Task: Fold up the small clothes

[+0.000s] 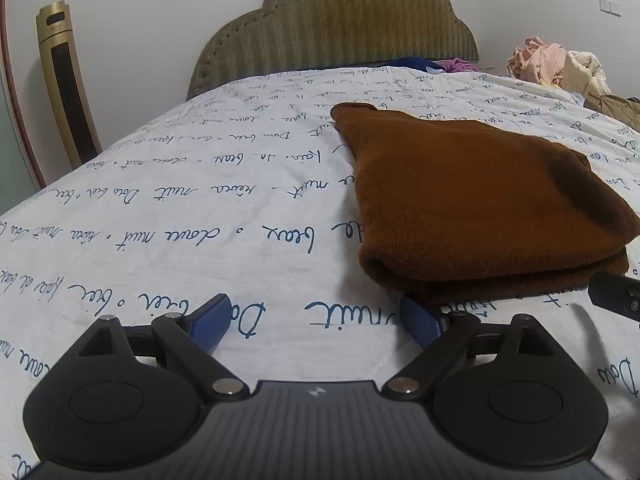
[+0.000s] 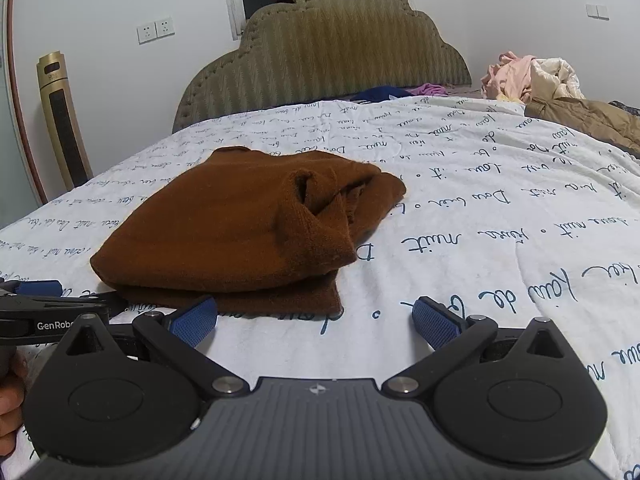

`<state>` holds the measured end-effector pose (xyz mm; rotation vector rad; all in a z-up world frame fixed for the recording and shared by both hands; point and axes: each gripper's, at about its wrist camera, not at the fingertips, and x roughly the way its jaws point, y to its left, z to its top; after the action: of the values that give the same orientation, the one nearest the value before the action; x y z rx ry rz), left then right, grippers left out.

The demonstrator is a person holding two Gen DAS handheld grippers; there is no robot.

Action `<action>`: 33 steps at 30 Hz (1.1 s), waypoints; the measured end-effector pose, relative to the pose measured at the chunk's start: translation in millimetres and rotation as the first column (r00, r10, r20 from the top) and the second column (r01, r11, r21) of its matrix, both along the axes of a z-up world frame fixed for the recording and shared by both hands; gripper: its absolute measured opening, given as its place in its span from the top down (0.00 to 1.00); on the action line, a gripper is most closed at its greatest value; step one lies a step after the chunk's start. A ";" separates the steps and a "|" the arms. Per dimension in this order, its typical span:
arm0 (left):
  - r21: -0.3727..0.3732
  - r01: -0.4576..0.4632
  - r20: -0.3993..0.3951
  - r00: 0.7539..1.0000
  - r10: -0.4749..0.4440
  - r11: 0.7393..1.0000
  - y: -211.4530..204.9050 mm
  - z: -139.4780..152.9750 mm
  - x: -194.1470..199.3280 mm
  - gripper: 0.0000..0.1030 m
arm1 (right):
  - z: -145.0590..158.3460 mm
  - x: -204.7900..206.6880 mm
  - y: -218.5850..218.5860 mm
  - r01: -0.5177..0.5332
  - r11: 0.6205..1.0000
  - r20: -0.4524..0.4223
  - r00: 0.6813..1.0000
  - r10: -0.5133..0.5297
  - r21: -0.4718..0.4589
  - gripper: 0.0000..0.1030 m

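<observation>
A brown knit garment (image 1: 472, 200) lies folded in layers on the white bedspread; it also shows in the right wrist view (image 2: 240, 224), with a sleeve bunched on top. My left gripper (image 1: 320, 316) is open and empty, low over the bed, its right finger just touching the garment's near edge. My right gripper (image 2: 316, 316) is open and empty, just in front of the garment's near right corner. The left gripper also shows at the left edge of the right wrist view (image 2: 44, 300).
The bedspread (image 1: 180, 208) has blue script printed on it. A padded headboard (image 1: 340, 28) stands behind. A pile of clothes (image 2: 532, 76) and a tan jacket (image 2: 588, 120) lie at the far right. A gold tower fan (image 1: 66, 80) stands left.
</observation>
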<state>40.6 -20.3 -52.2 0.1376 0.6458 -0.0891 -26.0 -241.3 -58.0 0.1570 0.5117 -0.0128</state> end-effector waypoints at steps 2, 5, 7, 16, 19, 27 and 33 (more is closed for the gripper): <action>-0.002 -0.002 0.000 1.000 0.002 1.000 0.0 -0.3 0.2 0.10 | -0.3 1.3 1.1 0.000 1.000 -0.009 1.000 0.000 -0.007 0.00; 0.002 -0.004 0.005 1.000 0.004 1.000 -0.7 -0.8 -0.5 0.10 | -2.2 6.6 2.3 0.000 1.000 -0.043 0.999 -0.001 -0.015 0.00; 0.005 -0.006 0.006 1.000 0.006 1.000 -1.0 -1.0 -0.8 0.10 | -2.9 8.3 3.5 0.000 1.000 -0.056 0.998 -0.001 -0.020 0.00; -0.003 -0.012 0.002 1.000 0.012 1.000 0.1 -1.2 0.0 0.08 | -4.3 8.1 -1.6 0.006 1.000 -0.058 0.998 -0.006 0.006 0.00; -0.005 -0.013 0.001 1.000 0.013 1.000 0.3 -1.3 0.5 0.08 | -1.9 8.0 -0.5 0.007 1.000 -0.052 0.999 -0.007 0.002 0.00; -0.008 -0.012 0.002 1.000 0.012 1.000 1.3 -1.6 0.6 0.08 | -4.8 20.6 19.1 -0.019 0.990 -0.126 0.992 0.002 -0.137 0.00; -0.022 -0.013 0.003 1.000 0.013 1.000 3.0 -1.5 0.0 0.08 | -5.8 15.4 14.5 -0.022 0.995 -0.113 0.994 0.010 -0.100 0.00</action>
<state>40.6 -17.2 -53.7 0.1121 0.6424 -0.0838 -10.6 -226.9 -63.9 0.0528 0.6233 -0.0322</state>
